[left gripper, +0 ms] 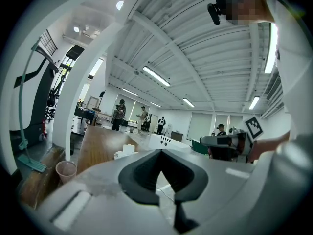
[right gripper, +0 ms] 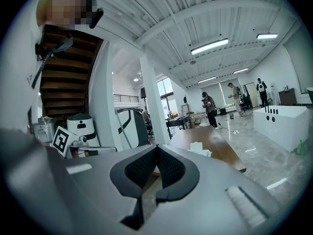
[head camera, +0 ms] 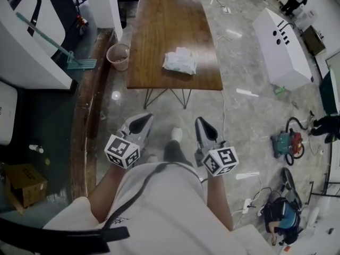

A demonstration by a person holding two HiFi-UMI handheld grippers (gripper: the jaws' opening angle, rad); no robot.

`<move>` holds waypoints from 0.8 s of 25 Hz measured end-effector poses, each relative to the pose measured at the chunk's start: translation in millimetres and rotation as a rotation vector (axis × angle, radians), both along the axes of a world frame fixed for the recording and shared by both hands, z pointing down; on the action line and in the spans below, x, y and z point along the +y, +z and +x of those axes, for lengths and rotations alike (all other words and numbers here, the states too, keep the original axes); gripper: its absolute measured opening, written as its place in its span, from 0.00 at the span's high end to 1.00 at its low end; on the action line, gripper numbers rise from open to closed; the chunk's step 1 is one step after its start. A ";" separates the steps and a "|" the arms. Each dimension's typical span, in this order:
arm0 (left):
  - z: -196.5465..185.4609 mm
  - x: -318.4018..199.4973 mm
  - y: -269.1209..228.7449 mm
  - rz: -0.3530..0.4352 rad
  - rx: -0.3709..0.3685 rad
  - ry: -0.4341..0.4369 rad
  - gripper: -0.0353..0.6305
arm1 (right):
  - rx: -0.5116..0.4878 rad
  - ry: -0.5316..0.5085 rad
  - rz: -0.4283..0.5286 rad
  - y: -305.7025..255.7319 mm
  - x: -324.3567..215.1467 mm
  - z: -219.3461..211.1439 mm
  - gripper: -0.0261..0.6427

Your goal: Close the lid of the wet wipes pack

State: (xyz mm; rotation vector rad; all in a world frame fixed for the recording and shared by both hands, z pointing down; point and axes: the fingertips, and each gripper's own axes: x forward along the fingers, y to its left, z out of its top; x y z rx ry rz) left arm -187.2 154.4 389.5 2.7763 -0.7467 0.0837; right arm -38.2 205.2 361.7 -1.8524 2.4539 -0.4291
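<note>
The wet wipes pack [head camera: 179, 61] is a white crinkled packet lying on the near right part of the brown wooden table [head camera: 159, 31]. It shows small in the left gripper view [left gripper: 125, 152] and the right gripper view [right gripper: 199, 149], with a white flap standing up from its top. My left gripper [head camera: 143, 119] and right gripper [head camera: 201, 122] hover side by side close to my body, over the floor, well short of the table. Both point towards the table. The left gripper [left gripper: 160, 152] has its tips together with nothing between them, and so does the right gripper [right gripper: 157, 147].
A pink bin [head camera: 118, 56] stands on the floor by the table's left edge. A long white cabinet [head camera: 281, 47] is at the right. Cables, a vacuum [head camera: 287, 142] and bags lie on the floor at right. A cardboard box [head camera: 24, 184] sits at left. People stand far off.
</note>
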 end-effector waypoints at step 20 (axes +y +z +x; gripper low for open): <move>103.1 -145.2 2.5 -0.031 -0.045 -0.097 0.94 | -0.018 -0.156 -0.048 14.6 -170.3 94.4 0.95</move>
